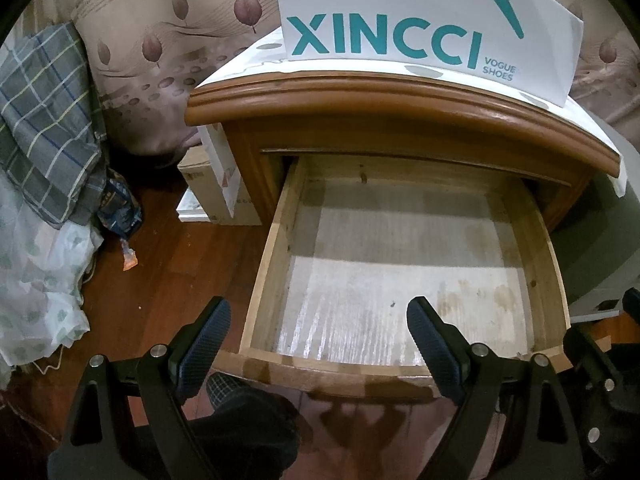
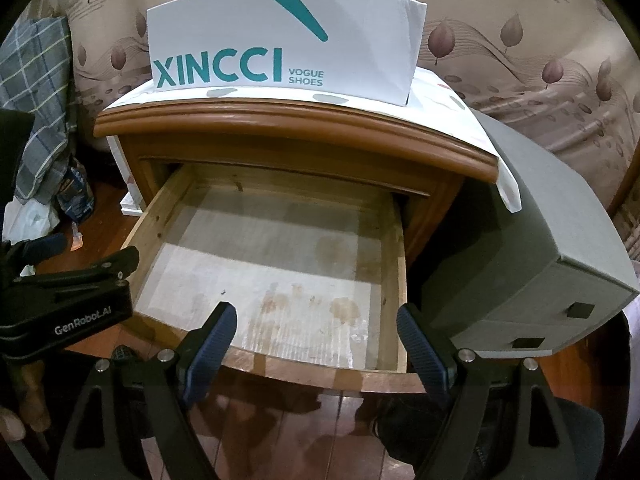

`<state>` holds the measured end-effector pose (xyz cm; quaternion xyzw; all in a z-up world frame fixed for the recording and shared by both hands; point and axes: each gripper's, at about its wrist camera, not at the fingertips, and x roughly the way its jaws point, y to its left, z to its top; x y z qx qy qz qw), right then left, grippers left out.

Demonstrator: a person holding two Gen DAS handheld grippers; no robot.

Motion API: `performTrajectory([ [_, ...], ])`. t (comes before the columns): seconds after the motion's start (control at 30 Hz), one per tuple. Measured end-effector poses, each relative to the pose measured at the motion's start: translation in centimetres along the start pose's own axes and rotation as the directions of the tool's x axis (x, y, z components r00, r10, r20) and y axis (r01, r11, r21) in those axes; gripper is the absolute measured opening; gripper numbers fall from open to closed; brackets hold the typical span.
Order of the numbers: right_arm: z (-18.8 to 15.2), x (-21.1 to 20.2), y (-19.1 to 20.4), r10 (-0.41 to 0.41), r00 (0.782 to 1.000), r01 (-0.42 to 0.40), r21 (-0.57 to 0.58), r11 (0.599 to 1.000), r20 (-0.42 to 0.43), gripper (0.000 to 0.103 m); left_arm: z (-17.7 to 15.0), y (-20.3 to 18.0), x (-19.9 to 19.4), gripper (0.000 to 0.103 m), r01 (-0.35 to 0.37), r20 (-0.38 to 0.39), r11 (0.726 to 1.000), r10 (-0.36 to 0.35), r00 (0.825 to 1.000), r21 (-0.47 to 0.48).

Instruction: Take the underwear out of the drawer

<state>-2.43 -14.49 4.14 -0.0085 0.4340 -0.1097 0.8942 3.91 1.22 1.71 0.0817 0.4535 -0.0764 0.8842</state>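
Observation:
The wooden drawer [image 1: 266, 264] [image 2: 149, 236] of the nightstand [image 1: 400, 108] [image 2: 280, 120] is pulled out. Only its stained pale liner shows inside, and I see no underwear in it. My left gripper [image 1: 320, 312] hovers open above the drawer's front left corner, nothing between its fingers. My right gripper [image 2: 316, 314] is open over the drawer's front edge, also with nothing in it. The left gripper's body [image 2: 68, 280] shows at the left of the right wrist view. A dark shape with a checked patch [image 1: 236, 408] lies on the floor below the left gripper; I cannot tell what it is.
A white XINCCI shoe box [image 1: 400, 20] [image 2: 280, 40] stands on the nightstand. A grey box [image 2: 540, 260] is right of the drawer, and cardboard boxes [image 1: 216, 192] are left of the nightstand. Plaid fabric [image 1: 44, 120] and a blue packet [image 1: 120, 208] lie at left on the wooden floor [image 1: 168, 264].

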Motion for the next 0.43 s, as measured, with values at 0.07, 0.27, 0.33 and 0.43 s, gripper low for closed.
performTrajectory([
  [0.07, -0.02, 0.0, -0.03, 0.004, 1.0, -0.004, 0.003, 1.0, -0.002, 0.084, 0.01, 0.07, 0.09, 0.088, 0.011, -0.006, 1.0, -0.011, 1.0, -0.002],
  [0.27, -0.04, 0.02, -0.04, 0.005, 1.0, -0.005, 0.004, 1.0, -0.004, 0.084, -0.07, -0.01, 0.0, 0.088, 0.016, 0.001, 1.0, -0.016, 1.0, 0.0],
  [0.33, -0.06, 0.02, -0.02, 0.004, 1.0, -0.004, 0.006, 1.0, -0.005, 0.084, -0.15, -0.06, 0.02, 0.088, 0.017, -0.001, 1.0, -0.017, 1.0, 0.005],
  [0.43, -0.03, 0.02, -0.07, 0.003, 1.0, -0.003, 0.005, 1.0, -0.004, 0.084, -0.15, -0.21, -0.03, 0.088, 0.019, -0.004, 1.0, -0.019, 1.0, 0.007],
])
